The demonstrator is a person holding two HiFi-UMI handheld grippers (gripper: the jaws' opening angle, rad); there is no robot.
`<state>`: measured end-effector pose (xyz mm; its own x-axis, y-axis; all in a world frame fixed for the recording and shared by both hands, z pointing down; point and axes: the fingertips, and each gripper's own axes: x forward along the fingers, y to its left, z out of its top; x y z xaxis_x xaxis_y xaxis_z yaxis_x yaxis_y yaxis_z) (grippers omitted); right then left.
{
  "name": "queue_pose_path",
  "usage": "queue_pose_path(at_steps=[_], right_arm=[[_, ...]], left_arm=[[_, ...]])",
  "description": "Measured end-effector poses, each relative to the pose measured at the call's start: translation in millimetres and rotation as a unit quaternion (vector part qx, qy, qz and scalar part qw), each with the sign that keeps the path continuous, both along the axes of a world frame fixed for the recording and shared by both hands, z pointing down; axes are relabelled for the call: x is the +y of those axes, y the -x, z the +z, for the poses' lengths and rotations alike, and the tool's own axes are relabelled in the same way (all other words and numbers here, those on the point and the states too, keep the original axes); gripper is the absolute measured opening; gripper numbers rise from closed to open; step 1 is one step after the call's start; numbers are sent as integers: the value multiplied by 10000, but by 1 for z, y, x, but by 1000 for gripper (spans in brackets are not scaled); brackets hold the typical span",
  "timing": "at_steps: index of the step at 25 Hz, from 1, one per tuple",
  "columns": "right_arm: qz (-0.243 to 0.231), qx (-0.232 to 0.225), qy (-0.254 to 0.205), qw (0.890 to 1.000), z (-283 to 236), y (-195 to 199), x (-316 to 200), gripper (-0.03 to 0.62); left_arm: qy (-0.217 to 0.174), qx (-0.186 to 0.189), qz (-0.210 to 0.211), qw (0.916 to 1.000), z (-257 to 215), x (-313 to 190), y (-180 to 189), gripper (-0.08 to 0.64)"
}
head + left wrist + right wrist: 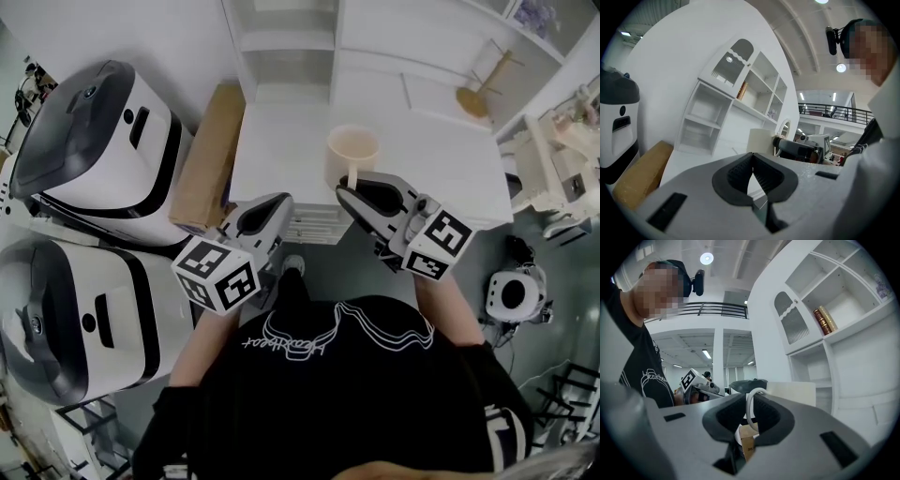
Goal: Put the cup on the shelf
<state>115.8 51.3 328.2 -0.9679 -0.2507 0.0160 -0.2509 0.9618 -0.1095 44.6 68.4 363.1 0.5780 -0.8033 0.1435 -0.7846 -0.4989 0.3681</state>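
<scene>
A cream cup stands at the white table's front edge, with my right gripper shut on its thin white handle. In the right gripper view the cup's body shows just past the jaws. My left gripper hangs to the left of the cup, at the table's near edge, shut with nothing in it. From the left gripper view the cup and the right gripper sit ahead of the closed jaws. The white shelf unit rises at the back of the table.
Two large white and black machines stand at the left. A brown cardboard box leans between them and the table. A wooden stand is at the back right. Books sit on an upper shelf.
</scene>
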Motion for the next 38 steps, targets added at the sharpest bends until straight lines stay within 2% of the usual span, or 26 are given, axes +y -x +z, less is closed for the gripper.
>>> queue_pose_path(at_steps=[10, 16, 29, 38], right_arm=[[185, 135, 59, 9997, 1, 55, -89, 55], [365, 123, -72, 9992, -9, 86, -134, 55], [451, 51, -307, 9985, -30, 149, -216, 56], [443, 336, -583, 9968, -26, 180, -269, 57]], left_arm=[[2, 25, 225, 9997, -8, -98, 53, 3], [-96, -32, 412, 9991, -17, -142, 81, 3], [-89, -48, 469, 9988, -14, -211, 135, 3], [13, 0, 403, 9992, -3, -242, 159, 3]])
